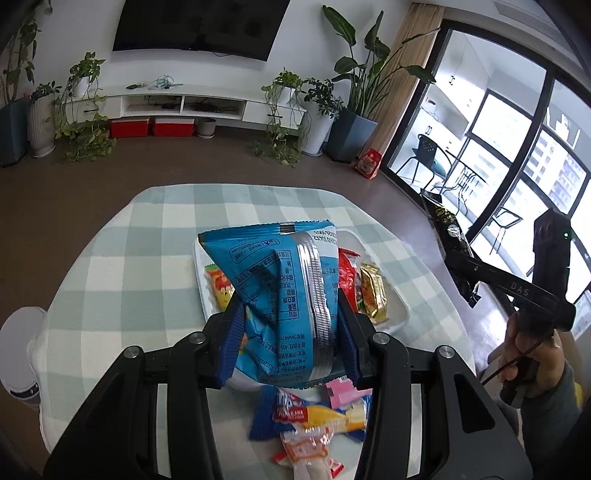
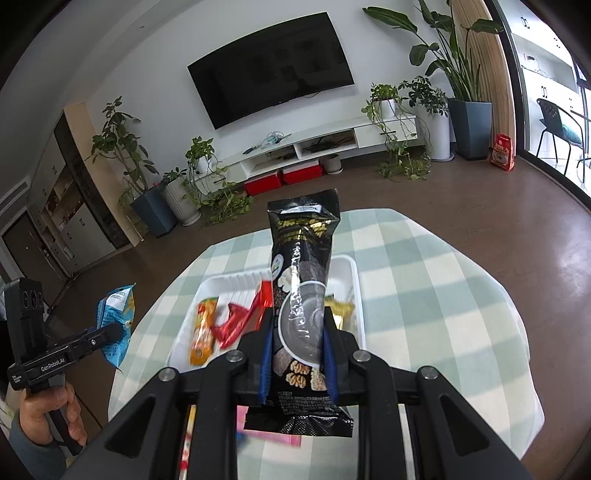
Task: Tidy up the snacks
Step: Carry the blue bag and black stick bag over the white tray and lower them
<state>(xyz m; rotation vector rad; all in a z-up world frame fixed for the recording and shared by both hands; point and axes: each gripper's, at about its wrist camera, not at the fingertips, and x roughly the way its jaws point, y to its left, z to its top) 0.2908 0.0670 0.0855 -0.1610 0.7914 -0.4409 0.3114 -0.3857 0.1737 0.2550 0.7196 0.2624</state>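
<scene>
Above the white plastic tray (image 1: pixel 397 317), a crinkled blue foil snack bag (image 1: pixel 273 295) is clamped by the left gripper (image 1: pixel 288 332), and a black sachet (image 2: pixel 299 306) by the right gripper (image 2: pixel 297 347), evidently for sorting into it.

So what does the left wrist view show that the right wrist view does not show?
Only the left wrist view shows the left hand-held gripper shut on the blue snack bag from close up, and the loose packets lying near the table edge. Only the right wrist view shows the right hand-held gripper shut on the black snack packet from close up. Both show the white tray with a few snacks in it, on the checked tablecloth, and the television.
</scene>
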